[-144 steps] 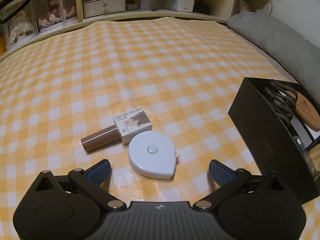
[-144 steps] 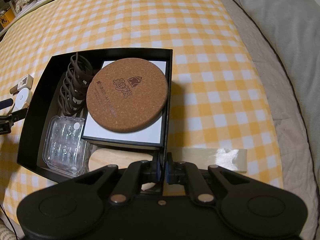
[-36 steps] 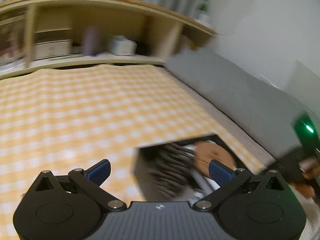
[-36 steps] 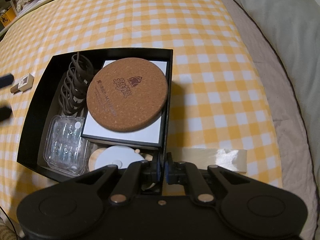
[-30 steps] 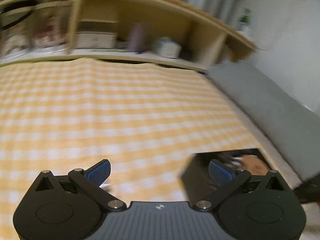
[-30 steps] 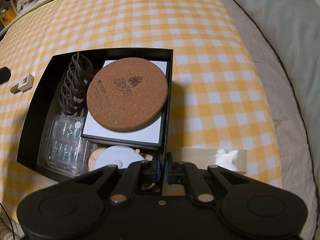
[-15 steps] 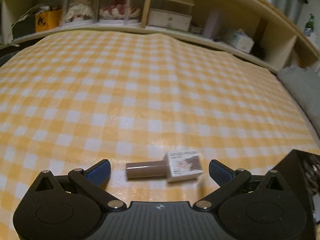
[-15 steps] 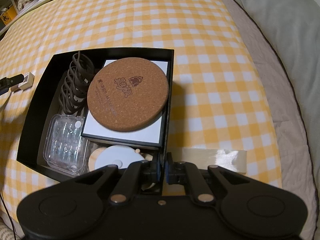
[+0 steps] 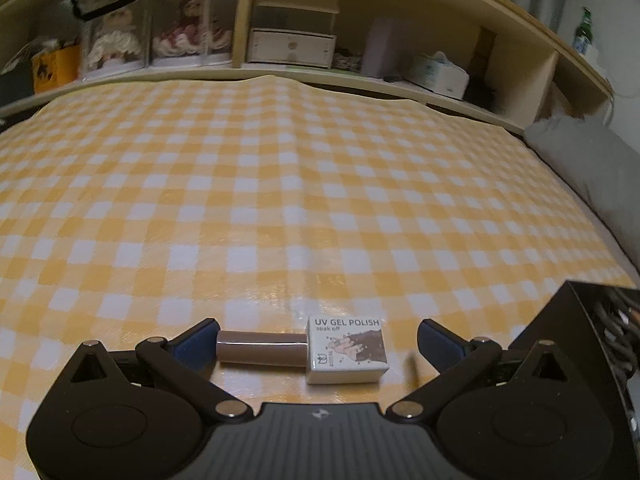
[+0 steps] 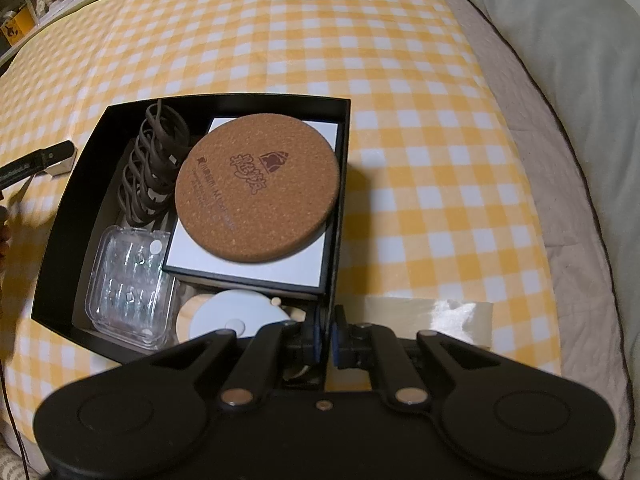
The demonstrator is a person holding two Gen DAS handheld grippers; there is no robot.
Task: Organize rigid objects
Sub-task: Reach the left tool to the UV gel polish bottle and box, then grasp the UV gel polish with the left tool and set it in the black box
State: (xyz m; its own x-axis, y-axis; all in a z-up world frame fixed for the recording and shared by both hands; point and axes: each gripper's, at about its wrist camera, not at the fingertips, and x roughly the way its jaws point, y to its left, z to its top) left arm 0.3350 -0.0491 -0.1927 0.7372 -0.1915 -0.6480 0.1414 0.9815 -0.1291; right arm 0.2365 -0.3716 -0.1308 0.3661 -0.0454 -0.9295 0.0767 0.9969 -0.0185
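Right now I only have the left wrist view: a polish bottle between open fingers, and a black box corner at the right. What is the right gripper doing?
Observer: The right gripper is shut on the black box, clamping its near wall.
Operator: What's inside the box?
Observer: A cork coaster lies on a white-topped flat pack.
Operator: Anything nearer the gripper?
Observer: A white disc sits beside a clear plastic case.
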